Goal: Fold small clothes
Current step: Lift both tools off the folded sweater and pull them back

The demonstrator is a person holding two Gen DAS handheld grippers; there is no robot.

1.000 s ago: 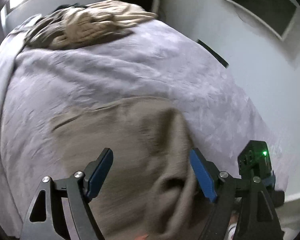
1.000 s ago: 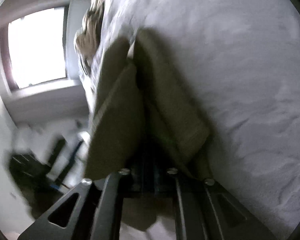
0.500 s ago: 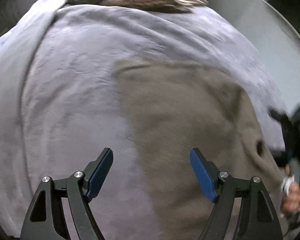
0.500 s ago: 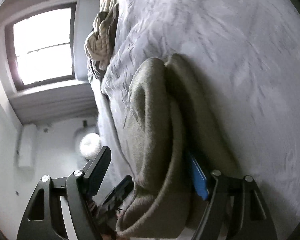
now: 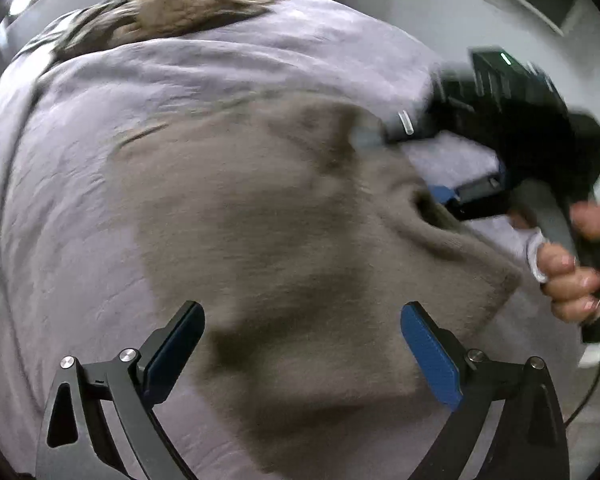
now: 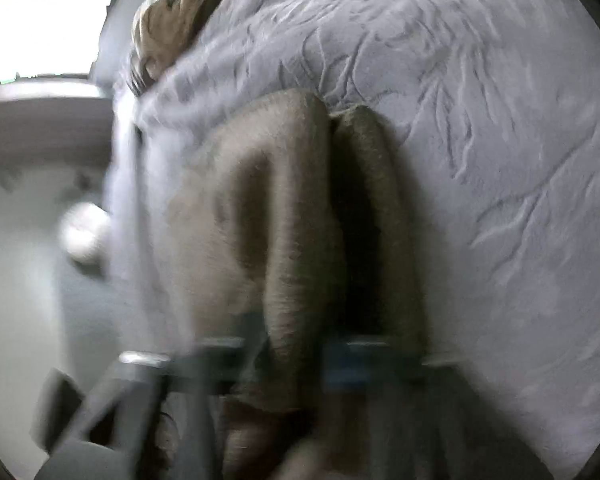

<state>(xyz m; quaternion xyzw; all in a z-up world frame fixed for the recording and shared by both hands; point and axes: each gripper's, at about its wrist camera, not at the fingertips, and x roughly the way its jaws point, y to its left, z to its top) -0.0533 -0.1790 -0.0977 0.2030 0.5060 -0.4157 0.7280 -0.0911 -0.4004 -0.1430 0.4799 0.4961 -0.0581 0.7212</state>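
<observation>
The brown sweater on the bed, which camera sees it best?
The left wrist view: the brown sweater lies spread across the grey blanket, nearly whole. The right wrist view shows only a blurred, bunched fold of it, very close up.

I see a wrinkled lilac blanket (image 5: 260, 64) over the bed, and a bright window (image 6: 48, 20) beyond it.

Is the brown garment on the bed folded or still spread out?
Mostly spread: the brown garment lies flat on the bed, only its right edge bunched up by the right gripper.
</observation>
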